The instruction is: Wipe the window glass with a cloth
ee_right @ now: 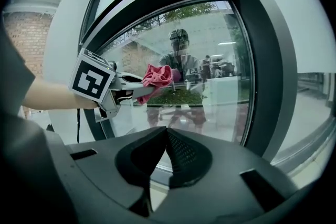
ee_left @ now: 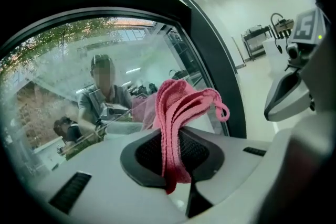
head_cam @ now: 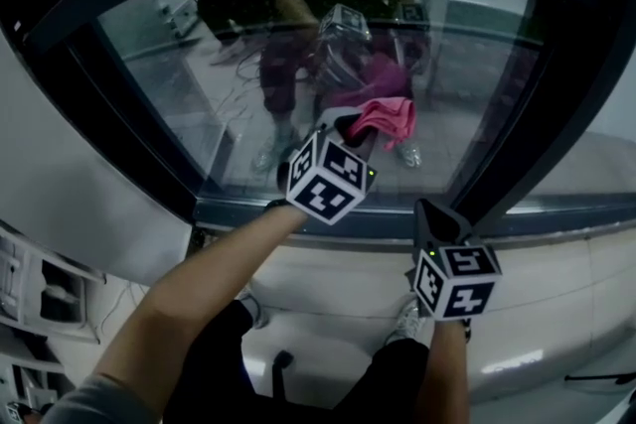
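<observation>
One cloth (ee_left: pixel 181 105) juts ahead of the left gripper (ee_left: pixel 176 157), which is clamped on it near the glass (ee_left: pixel 52 71). The one right gripper (ee_right: pixel 167 150) is closed and empty.

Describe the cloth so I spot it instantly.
Start at the big dark-framed window. In front of its glass the left gripper reaches up, and the cloth is bunched in its jaws. Bright pink and soft, unlike everything grey or dark around it.

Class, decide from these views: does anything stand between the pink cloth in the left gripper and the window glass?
Nothing visible does. The left gripper holds the cloth up close to the glass. The right gripper, shut and empty, sits lower and to the side, off that path.
</observation>
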Motion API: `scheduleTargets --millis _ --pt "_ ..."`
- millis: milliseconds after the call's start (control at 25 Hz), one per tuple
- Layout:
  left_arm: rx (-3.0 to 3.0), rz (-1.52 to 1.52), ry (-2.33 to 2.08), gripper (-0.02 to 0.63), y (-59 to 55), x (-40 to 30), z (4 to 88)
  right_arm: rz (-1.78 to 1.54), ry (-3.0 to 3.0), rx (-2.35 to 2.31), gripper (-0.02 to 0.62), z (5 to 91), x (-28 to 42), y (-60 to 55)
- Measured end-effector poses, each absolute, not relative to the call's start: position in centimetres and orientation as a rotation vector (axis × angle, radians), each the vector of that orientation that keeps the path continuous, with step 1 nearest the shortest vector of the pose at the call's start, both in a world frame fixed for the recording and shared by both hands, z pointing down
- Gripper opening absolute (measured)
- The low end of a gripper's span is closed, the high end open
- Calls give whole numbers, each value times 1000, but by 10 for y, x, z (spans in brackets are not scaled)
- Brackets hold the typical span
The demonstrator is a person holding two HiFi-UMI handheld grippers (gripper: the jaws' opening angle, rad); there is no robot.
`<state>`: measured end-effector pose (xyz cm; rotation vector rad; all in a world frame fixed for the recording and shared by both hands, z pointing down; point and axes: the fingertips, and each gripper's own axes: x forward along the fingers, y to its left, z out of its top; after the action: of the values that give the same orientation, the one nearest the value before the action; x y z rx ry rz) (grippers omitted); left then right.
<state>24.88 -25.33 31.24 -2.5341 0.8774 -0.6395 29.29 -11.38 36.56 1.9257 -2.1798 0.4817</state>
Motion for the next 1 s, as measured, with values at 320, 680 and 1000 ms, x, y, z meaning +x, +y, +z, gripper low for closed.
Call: scheduleTargets --millis 320,680,1000 --pt "-2613 -677 855 58 -250 251 351 537 -2152 1913 0 389 295 -117" --pt "-2700 -799 841 58 -250 251 420 591 -2130 1900 0 414 302 -121" --pt "-2750 -873 810 58 -249 260 470 657 -2111 1895 0 439 310 -129"
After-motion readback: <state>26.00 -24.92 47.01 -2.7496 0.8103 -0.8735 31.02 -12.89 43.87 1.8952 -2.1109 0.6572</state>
